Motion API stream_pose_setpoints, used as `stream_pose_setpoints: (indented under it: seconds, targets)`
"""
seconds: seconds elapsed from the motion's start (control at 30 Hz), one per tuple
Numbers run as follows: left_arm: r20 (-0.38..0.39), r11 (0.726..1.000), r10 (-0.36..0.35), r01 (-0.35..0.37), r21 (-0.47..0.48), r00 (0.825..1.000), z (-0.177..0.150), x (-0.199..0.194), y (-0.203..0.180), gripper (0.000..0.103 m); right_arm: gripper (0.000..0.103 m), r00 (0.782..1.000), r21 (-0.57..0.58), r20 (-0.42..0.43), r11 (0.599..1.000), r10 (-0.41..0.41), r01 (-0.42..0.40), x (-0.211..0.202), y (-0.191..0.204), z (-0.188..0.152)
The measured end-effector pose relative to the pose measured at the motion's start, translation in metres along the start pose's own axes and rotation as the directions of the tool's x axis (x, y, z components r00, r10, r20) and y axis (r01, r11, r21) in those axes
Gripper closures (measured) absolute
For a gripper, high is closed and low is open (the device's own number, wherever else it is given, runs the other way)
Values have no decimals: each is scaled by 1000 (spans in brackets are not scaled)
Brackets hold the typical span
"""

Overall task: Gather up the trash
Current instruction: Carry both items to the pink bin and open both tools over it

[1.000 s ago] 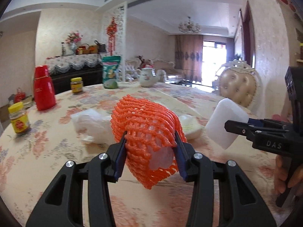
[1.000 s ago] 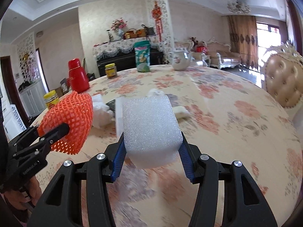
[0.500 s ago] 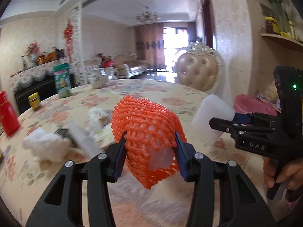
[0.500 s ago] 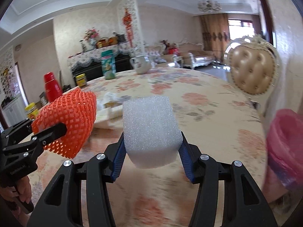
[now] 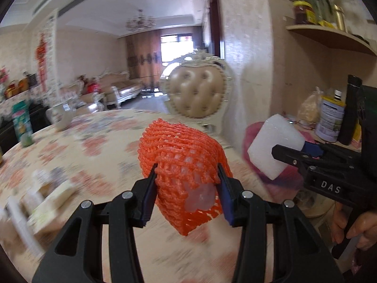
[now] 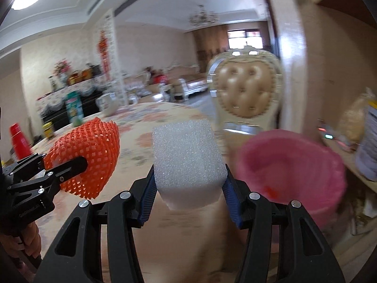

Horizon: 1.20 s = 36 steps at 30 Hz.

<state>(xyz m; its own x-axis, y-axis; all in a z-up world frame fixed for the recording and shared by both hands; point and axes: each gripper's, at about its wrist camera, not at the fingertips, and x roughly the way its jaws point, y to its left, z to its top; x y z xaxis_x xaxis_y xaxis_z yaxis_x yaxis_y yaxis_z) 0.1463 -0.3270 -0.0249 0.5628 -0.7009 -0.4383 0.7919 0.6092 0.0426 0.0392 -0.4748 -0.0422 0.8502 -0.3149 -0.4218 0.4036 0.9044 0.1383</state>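
Note:
My left gripper (image 5: 187, 176) is shut on an orange foam fruit net (image 5: 181, 155) and holds it above the floral table. It also shows in the right wrist view (image 6: 87, 151). My right gripper (image 6: 188, 179) is shut on a white foam block (image 6: 187, 158), held in the air beside the table's edge. The block also shows at the right of the left wrist view (image 5: 274, 149). A bin lined with a pink bag (image 6: 289, 165) stands low to the right of the block, past the table.
A padded cream chair (image 6: 243, 94) stands behind the bin. A shelf with tins and bags (image 5: 329, 122) is at the right. Loose paper scraps (image 5: 49, 202) lie on the table (image 5: 99, 146) at left. A green packet (image 6: 74, 108) and red flask (image 6: 20, 136) stand farther back.
Both grippers have swung right with their loads, away from the table's middle. The pink bin has come into close view by the right gripper.

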Motion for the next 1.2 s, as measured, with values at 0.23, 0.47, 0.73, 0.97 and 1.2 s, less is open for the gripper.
stream_pose_setpoints:
  seconds: [0.23, 0.47, 0.73, 0.97, 1.2]
  targets:
    - [-5, 988, -146, 146, 40, 989, 33, 58, -55, 58, 52, 987, 80, -21, 984, -161, 162, 12, -85, 5]
    - [-29, 960, -275, 276, 53, 961, 63, 120, -99, 57, 51, 977, 146, -28, 966, -211, 213, 21, -148, 12]
    - [-75, 936, -348, 351, 24, 934, 74, 183, -141, 37, 50, 973, 187, -53, 955, -224, 230, 30, -185, 10]
    - [-47, 951, -307, 305, -42, 951, 67, 177, -111, 23, 33, 973, 182, -60, 956, -225, 232, 50, -181, 11]
    - [-7, 975, -207, 205, -80, 978, 63, 145, -69, 19, 33, 973, 169, -27, 958, -231, 232, 29, -159, 22]
